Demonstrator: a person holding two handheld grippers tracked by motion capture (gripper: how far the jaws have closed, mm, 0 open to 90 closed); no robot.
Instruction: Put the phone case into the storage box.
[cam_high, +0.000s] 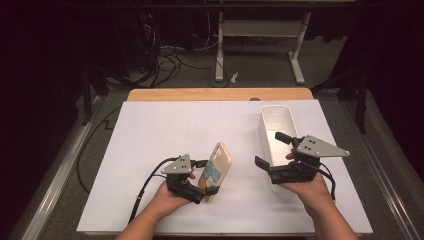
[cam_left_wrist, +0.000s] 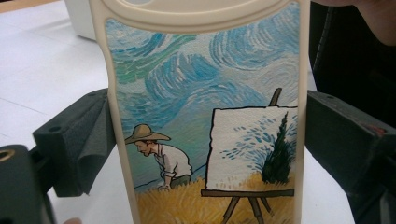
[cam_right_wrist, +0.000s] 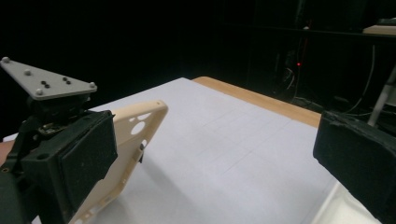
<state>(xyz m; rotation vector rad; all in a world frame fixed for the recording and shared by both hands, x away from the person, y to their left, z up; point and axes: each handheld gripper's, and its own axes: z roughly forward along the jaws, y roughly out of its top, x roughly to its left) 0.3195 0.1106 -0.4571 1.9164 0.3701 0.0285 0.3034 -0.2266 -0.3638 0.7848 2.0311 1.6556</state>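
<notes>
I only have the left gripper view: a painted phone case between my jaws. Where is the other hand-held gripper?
Observer: In the high view the right hand-held gripper hovers at the near end of a white bin, jaws wide apart and holding nothing.
Operator: Is my case lying flat on the table?
Observer: No. The phone case stands tilted on its long edge, gripped near its lower end by the left hand-held gripper.
Operator: Anything in that bin?
Observer: The visible part of its inside looks bare; the right hand covers the near end.
</notes>
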